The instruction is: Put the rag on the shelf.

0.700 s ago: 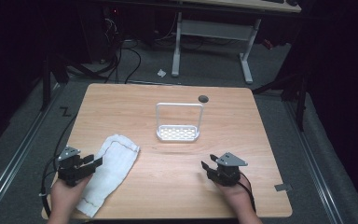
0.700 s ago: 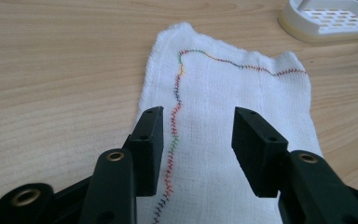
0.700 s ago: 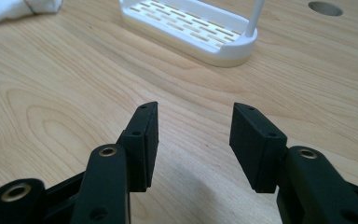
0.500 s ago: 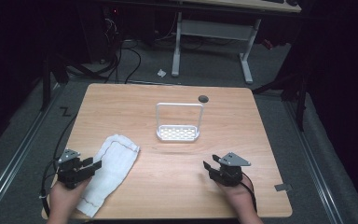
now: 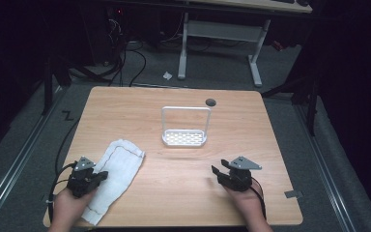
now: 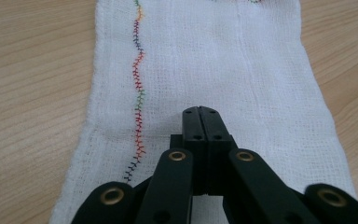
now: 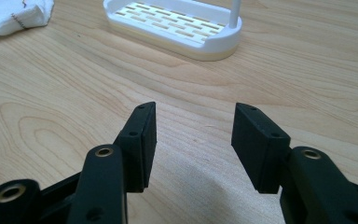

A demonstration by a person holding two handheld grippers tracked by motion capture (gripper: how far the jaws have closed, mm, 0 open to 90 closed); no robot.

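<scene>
Lying flat, coarse-woven white cloth (image 6: 200, 60)

a white rack (image 5: 184, 137) stands mid-table (image 5: 270, 145), beside a dark disc (image 5: 210, 102).

A white cloth (image 6: 205, 60) with a rainbow-stitched edge lies flat on the bench, right under the closed left fingers (image 6: 200, 122).

1. White cloth (image 6: 205, 60), woven, with a wavy multicoloured stitch line (blue, red, green, orange).
2. White slotted rack (image 7: 177, 25).
3. Light wood-grain table (image 5: 174, 193).
4. Black left gripper (image 6: 200, 114), black right gripper (image 7: 193, 126), the latter's top plate seemingly grey.
</scene>
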